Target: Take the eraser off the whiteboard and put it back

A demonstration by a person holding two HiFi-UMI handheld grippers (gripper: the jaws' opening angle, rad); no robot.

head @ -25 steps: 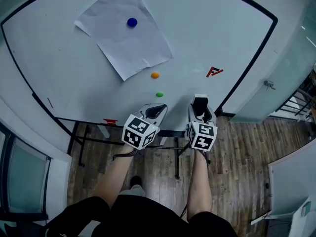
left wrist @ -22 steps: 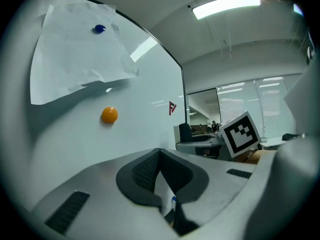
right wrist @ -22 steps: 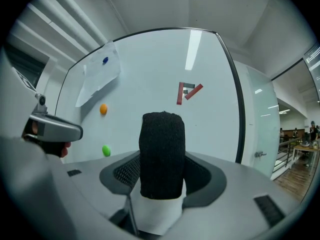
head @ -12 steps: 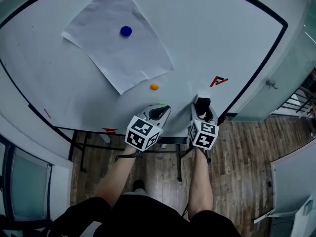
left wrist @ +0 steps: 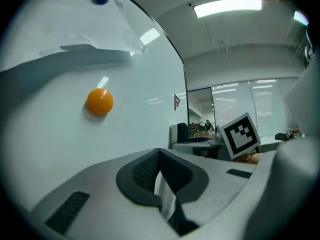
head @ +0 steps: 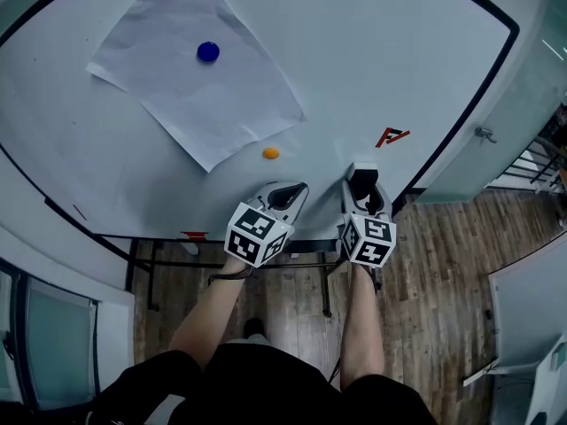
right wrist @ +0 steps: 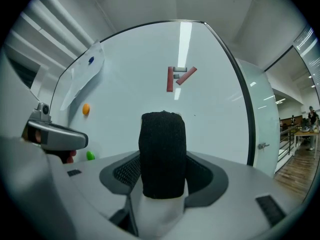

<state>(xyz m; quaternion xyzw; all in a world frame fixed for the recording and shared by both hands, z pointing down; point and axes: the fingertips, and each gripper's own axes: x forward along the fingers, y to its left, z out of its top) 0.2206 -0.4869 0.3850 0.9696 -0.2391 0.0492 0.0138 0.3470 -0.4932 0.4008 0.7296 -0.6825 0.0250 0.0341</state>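
Note:
The eraser (right wrist: pixel 162 149), a white block with a black felt face, stands upright between the jaws of my right gripper (right wrist: pixel 163 176), which is shut on it. In the head view the right gripper (head: pixel 361 182) holds the eraser (head: pixel 360 185) against or just off the lower part of the whiteboard (head: pixel 354 51), below a red mark (head: pixel 392 137); I cannot tell whether it touches. My left gripper (head: pixel 289 191) is beside it on the left, shut with nothing in it (left wrist: pixel 160 158), close to the board under an orange magnet (left wrist: pixel 99 102).
A sheet of paper (head: pixel 204 96) hangs on the board under a blue magnet (head: pixel 208 51). A green magnet (right wrist: pixel 90 155) shows only in the right gripper view. The board's black frame (head: pixel 461 118) runs down the right. A red marker (head: pixel 195 235) lies on the ledge below.
Both grippers have edged up toward the board. The green magnet has slipped out of the head view behind the left gripper. The eraser stays held in the right gripper.

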